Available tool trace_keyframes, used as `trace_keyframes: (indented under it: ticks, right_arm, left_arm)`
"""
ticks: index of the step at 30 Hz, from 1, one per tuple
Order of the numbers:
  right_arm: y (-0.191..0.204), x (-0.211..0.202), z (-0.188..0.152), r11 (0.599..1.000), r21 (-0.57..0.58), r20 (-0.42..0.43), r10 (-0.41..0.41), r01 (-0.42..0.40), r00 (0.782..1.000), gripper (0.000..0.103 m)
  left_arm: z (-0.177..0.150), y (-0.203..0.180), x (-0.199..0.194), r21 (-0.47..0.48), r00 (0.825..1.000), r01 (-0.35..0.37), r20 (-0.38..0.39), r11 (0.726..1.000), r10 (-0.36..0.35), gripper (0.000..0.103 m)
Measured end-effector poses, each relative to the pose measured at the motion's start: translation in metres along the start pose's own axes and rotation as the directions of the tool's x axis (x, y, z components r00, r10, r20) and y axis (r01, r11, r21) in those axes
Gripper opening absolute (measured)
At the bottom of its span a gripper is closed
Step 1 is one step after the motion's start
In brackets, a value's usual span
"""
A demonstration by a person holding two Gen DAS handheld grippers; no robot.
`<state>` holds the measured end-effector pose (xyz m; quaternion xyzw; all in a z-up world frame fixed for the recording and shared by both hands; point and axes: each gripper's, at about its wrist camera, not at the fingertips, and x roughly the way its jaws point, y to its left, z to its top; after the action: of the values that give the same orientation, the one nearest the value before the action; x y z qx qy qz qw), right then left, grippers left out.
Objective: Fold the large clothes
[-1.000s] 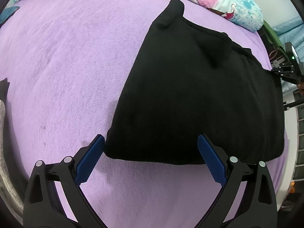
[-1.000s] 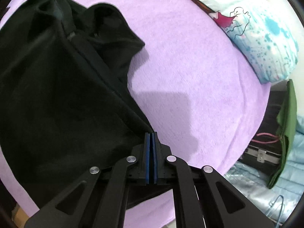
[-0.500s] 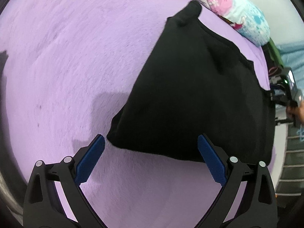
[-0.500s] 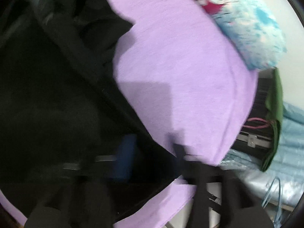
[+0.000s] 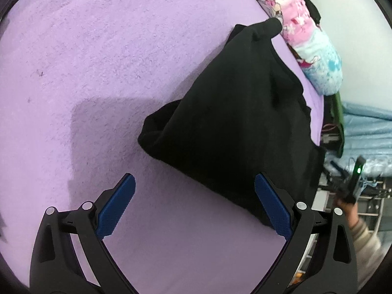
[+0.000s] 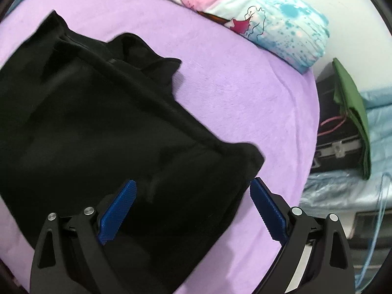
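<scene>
Right hand-held gripper (image 6: pixel 192 212) released black garment (image 6: pixel 103 132), jaws now apart; left hand-held gripper (image 5: pixel 194 205) apart, empty.

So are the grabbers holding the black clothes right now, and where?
No, nothing is held. The left gripper and right gripper are both open, and the black garment lies loose on the purple blanket.

a purple fleece bed (image 5: pixel 122 61) carries a folded black garment (image 6: pixel 98 127) and a cartoon-print pillow (image 6: pixel 257 22).

garment (image 6: pixel 93 127): matt black cloth | blanket (image 5: pixel 98 73): fuzzy purple fleece
</scene>
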<state>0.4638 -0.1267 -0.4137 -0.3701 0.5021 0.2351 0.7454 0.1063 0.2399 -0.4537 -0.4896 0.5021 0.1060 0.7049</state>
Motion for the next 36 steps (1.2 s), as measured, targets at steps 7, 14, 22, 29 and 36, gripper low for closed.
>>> trace_keyframes:
  ticks: [7, 14, 22, 29, 36]
  right_arm:
    - [0.036, -0.025, -0.016, 0.995, 0.053, 0.061, 0.086, -0.090, 0.994, 0.092]
    - [0.075, -0.039, -0.024, 0.968, 0.085, 0.092, 0.229, -0.236, 0.969, 0.092]
    - [0.117, -0.038, -0.024, 0.930, 0.111, 0.117, 0.337, -0.350, 0.934, 0.092]
    - [0.139, -0.027, -0.028, 0.920, 0.127, 0.108, 0.359, -0.371, 0.927, 0.092]
    - [0.148, 0.021, -0.039, 0.909, 0.255, -0.060, 0.355, -0.330, 0.933, 0.093]
  left_arm:
    - [0.012, 0.007, 0.009, -0.101, 0.992, 0.125, -0.008, 0.987, -0.126, 0.094]
    - [0.019, 0.018, 0.028, -0.224, 0.971, 0.233, -0.004, 0.946, -0.240, 0.096]
    - [0.017, 0.034, 0.030, -0.314, 0.957, 0.284, 0.032, 0.906, -0.289, 0.096]
    - [0.022, 0.054, 0.028, -0.383, 0.940, 0.336, 0.074, 0.861, -0.334, 0.096]
    - [0.029, 0.046, 0.034, -0.393, 0.932, 0.354, 0.069, 0.849, -0.357, 0.096]
